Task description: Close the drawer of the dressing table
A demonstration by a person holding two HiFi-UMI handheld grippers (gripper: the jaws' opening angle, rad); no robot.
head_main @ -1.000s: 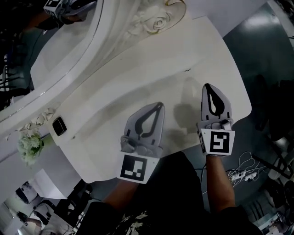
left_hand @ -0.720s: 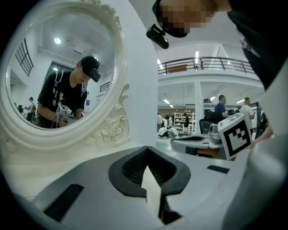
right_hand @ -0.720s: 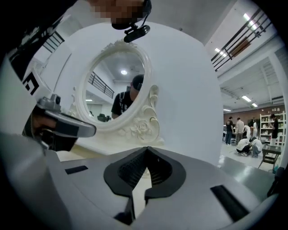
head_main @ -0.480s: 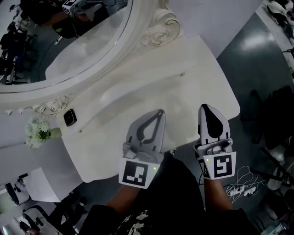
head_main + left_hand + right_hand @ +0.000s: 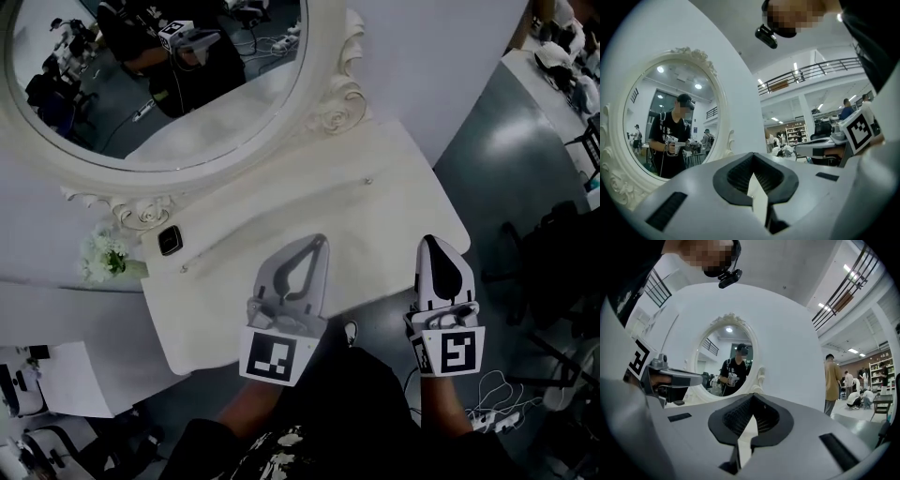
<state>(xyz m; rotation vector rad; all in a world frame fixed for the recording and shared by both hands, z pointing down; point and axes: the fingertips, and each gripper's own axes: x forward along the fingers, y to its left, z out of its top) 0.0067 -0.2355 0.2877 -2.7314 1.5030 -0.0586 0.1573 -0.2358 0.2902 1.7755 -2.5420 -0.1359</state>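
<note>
Both tools are empty w/ jaws pinched together: left gripper is over the dressing table front edge, right gripper right at that edge. We hold them level, prob bc no drawer pokes out below the top, so it looks closed imo.

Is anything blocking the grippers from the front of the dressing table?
Nothing visible does. The left gripper and right gripper hang shut and empty at the front edge of the dressing table. The flowers and black object sit back near the mirror.

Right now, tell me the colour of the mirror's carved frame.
Creamy white mirror frame; head view shows it best.
</note>
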